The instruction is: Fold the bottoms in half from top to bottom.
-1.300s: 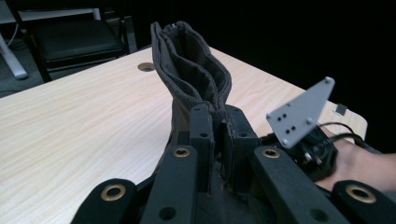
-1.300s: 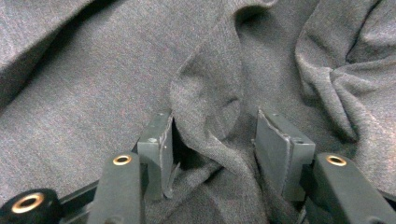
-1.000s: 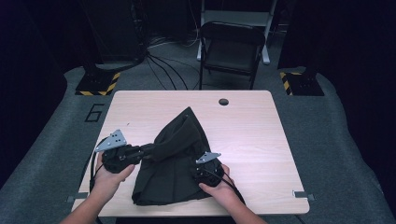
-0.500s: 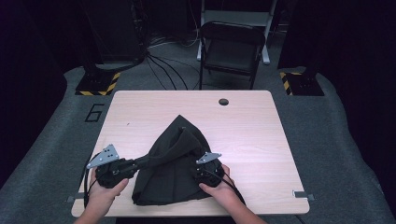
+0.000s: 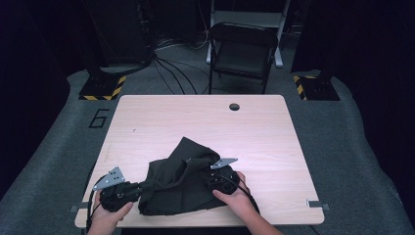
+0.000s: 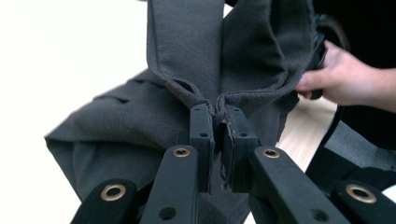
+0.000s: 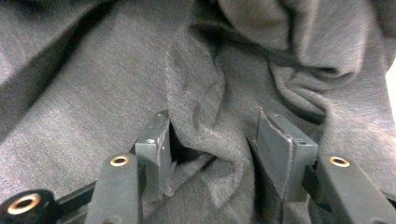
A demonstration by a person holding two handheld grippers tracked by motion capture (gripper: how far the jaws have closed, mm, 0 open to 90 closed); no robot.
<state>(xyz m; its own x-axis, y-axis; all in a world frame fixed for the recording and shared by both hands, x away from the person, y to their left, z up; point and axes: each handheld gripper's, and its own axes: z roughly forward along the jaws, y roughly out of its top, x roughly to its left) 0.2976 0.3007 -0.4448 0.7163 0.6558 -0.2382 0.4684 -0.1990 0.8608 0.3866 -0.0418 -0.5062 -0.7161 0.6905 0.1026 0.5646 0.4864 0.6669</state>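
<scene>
A dark grey cloth [image 5: 181,183] lies bunched on the near half of the wooden table [image 5: 195,117]. My left gripper [image 5: 146,186] is at the cloth's left side, low over the table, shut on a hemmed edge [image 6: 187,88] that is pinched between its pads [image 6: 201,126]. My right gripper [image 5: 209,177] rests on the cloth's right side. Its jaws have just been opening a little and stand apart, with a loose fold of cloth [image 7: 210,135] bulging between the pads [image 7: 275,144]. The right hand [image 6: 341,79] shows past the cloth in the left gripper view.
A round cable hole [image 5: 234,106] sits near the table's far edge. A folding chair [image 5: 242,49] stands beyond it, with cables on the floor. The table's far half is bare wood. Both forearms come in over the near edge.
The cloth's raised peak has sunk and the cloth lies flatter and nearer. My left gripper has moved down and toward the near left corner with the edge in it. The right hand has stayed.
</scene>
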